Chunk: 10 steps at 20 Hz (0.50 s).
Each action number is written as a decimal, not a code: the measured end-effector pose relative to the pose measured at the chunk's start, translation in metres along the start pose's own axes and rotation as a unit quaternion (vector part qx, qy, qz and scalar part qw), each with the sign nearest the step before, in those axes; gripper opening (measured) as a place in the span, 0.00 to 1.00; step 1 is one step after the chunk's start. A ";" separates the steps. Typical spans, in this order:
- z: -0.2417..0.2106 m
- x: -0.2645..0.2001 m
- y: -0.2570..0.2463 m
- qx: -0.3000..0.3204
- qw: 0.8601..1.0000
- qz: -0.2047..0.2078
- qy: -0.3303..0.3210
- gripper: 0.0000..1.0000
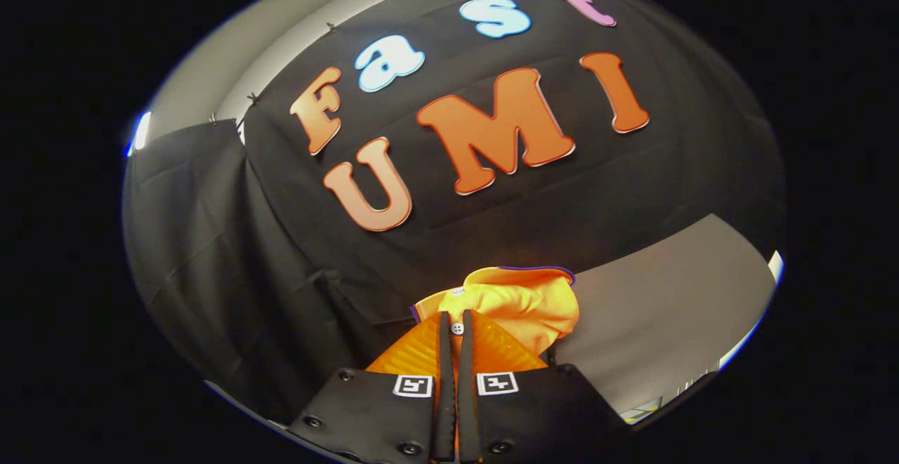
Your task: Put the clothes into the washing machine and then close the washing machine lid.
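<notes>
a black cloth wall (232,253) closes off the booth, with a pale grey surface (667,309) running off to one side beneath it. nearest the lens, the gripper (456,323) has its two fingers drawn almost together, only a thin slit left between them, and they pinch a fold of the yellow-orange garment (523,302). a small white button (457,328) sits right at the fingertips, caught at the mouth of the grip.

the cloth bunches up just ahead of the tips and spills a little toward the grey surface side, its purple-edged hem (534,268) standing against the black wall behind. the garment looks lifted clear, hanging from the pinch rather than lying on anything, though what is below it is hidden by the fingers.

beyond the garment there is the wall, and above it a strip of pale ceiling (281,29).

the step in hand reads as the carry: the garment is held, and the washer's drum has yet to come ahead of the fingers. the load lies straight forward of the jaws, so the release will want the tips aimed down into the opening.
</notes>
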<state>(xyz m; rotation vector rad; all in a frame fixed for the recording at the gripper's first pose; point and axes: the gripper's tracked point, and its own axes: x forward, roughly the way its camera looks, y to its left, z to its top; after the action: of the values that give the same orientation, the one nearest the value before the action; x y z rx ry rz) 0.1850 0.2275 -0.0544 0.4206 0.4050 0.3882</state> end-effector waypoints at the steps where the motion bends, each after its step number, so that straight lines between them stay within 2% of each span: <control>1: -0.013 0.014 0.015 -0.004 1.000 0.009 0.014 0.10; 6: -0.084 0.088 0.053 -0.009 0.997 0.035 0.075 0.10; 10: -0.141 0.139 0.061 -0.014 0.992 0.032 0.119 0.09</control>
<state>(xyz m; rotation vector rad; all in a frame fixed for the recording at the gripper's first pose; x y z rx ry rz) 0.2231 0.3841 -0.1850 0.3624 0.6181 0.5084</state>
